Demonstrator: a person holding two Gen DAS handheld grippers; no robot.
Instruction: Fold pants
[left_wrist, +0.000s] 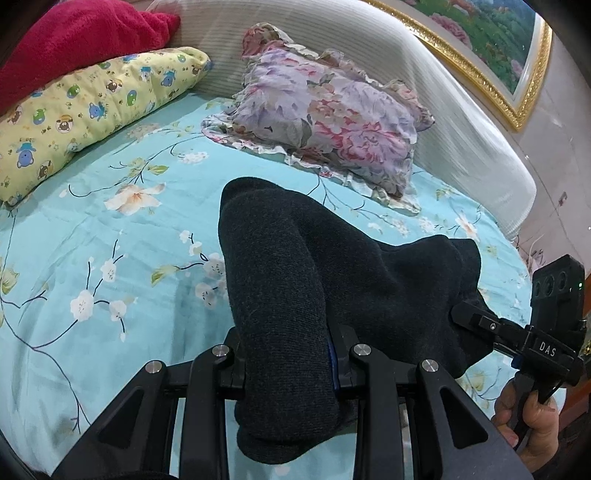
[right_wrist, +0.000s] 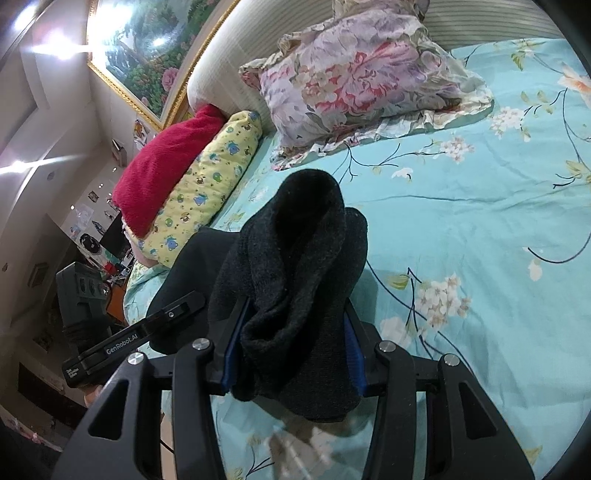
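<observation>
A red plush blanket (left_wrist: 74, 40) is seen piled at the far left of the turquoise bedsheet printed with white blossoms (left_wrist: 110, 236), and a yellow pillow patterned with small cartoon animals (left_wrist: 85, 114) is laid just in front of it. Further right on the sheet, a lilac and pink floral pillow with a frilled edge (left_wrist: 325, 118) is propped against the cream ribbed headboard (left_wrist: 443, 122), above which a gold-framed garden painting (left_wrist: 498, 48) is hung. The dark charcoal knit pants (left_wrist: 295, 295) are held bunched above the sheet, near its front edge. One thick fold is clamped in the left gripper (left_wrist: 291, 354), its jaws narrowed onto the cloth. Another bundle is pinched between the blue pads of the right gripper (right_wrist: 295, 347), set somewhat wider. At the sheet's right edge, a hand (left_wrist: 532, 428) is wrapped round the right gripper's handle.
</observation>
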